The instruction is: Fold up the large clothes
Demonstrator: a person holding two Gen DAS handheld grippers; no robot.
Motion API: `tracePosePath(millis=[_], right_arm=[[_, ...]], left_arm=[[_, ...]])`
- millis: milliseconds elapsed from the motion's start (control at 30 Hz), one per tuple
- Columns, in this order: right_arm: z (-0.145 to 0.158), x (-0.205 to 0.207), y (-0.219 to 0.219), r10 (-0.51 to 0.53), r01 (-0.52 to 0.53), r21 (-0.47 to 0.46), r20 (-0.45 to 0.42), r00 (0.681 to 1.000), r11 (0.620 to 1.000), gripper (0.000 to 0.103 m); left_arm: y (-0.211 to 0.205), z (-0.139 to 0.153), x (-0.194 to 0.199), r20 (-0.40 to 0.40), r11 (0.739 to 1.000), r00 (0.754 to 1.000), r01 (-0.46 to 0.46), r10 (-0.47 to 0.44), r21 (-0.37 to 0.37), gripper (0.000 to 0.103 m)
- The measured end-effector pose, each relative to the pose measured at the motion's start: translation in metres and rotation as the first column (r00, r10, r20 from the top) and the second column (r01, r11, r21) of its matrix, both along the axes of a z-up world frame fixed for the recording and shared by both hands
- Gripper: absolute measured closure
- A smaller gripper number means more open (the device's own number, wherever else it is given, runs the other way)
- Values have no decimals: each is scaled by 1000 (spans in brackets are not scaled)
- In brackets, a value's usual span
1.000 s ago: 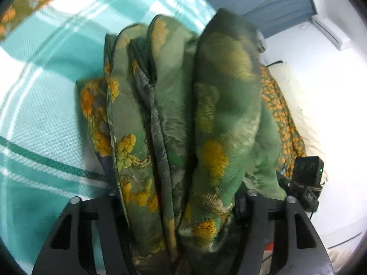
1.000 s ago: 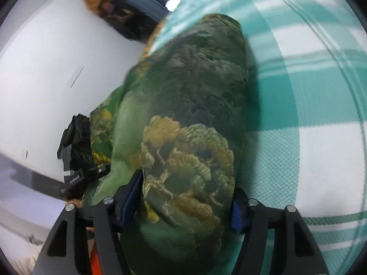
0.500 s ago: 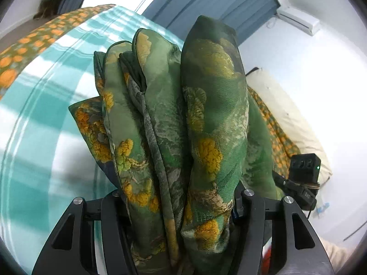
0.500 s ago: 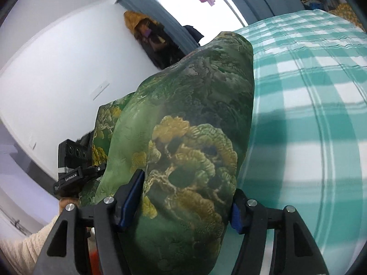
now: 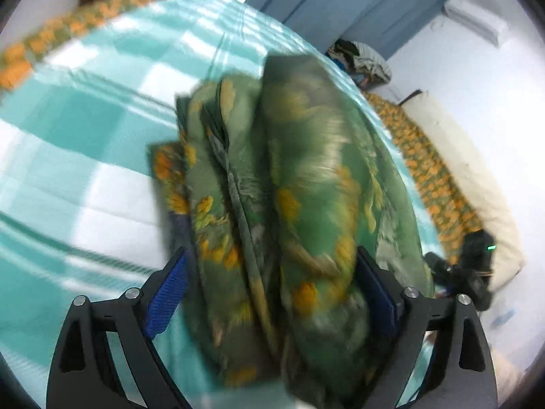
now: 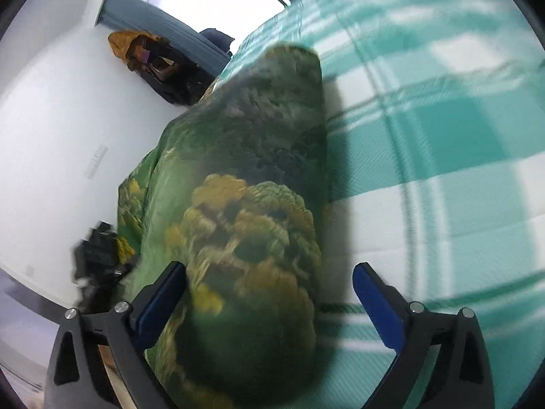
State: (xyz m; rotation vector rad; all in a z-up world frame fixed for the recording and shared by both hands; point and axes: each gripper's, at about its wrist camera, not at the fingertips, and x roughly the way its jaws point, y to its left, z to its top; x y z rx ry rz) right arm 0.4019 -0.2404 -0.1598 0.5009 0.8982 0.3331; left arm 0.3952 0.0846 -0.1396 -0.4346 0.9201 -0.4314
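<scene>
A folded green garment (image 5: 306,170) with yellow-orange flower print lies as a thick bundle on the teal and white checked bed sheet (image 5: 85,136). My left gripper (image 5: 270,254) straddles its near end with jaws opening; the left blue pad (image 5: 167,293) stands clear of the cloth, while the right pad sits against it. In the right wrist view the same garment (image 6: 259,170) lies between the jaws of my right gripper (image 6: 269,267), which are opening; its right pad (image 6: 378,303) is well apart from the cloth. The picture is blurred by motion.
An orange-flowered blanket (image 5: 429,170) and a cream pillow (image 5: 477,177) run along the white wall. Blue curtains (image 5: 340,3) and a heap of clothes (image 5: 364,61) are at the bed's far end. Dark bags (image 6: 160,68) hang beside the window. The sheet (image 6: 442,170) stretches right.
Both grippers' jaws have spread wide and their blue pads now show beside the garment. The bundle has sunk from its raised position down onto the sheet.
</scene>
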Motion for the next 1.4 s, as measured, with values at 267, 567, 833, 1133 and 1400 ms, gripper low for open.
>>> tracePosePath(millis=[267, 567, 833, 1133, 1400], right_arm=[[81, -92, 43, -79, 139, -493, 142, 987, 859, 4], [131, -173, 71, -105, 206, -593, 201, 974, 778, 3], [151, -227, 81, -77, 211, -611, 238, 968, 763, 3], [154, -269, 88, -76, 223, -639, 250, 965, 736, 3], [161, -288, 99, -62, 228, -634, 273, 960, 739, 3]], left_arm=[[-21, 95, -114, 296, 896, 955, -108, -28, 431, 1], [-56, 98, -192, 368, 784, 926, -292, 88, 548, 1], [-73, 122, -244, 380, 790, 918, -316, 115, 525, 1], [-79, 138, -276, 389, 797, 913, -324, 123, 510, 1], [-75, 137, -287, 340, 827, 929, -303, 146, 473, 0]])
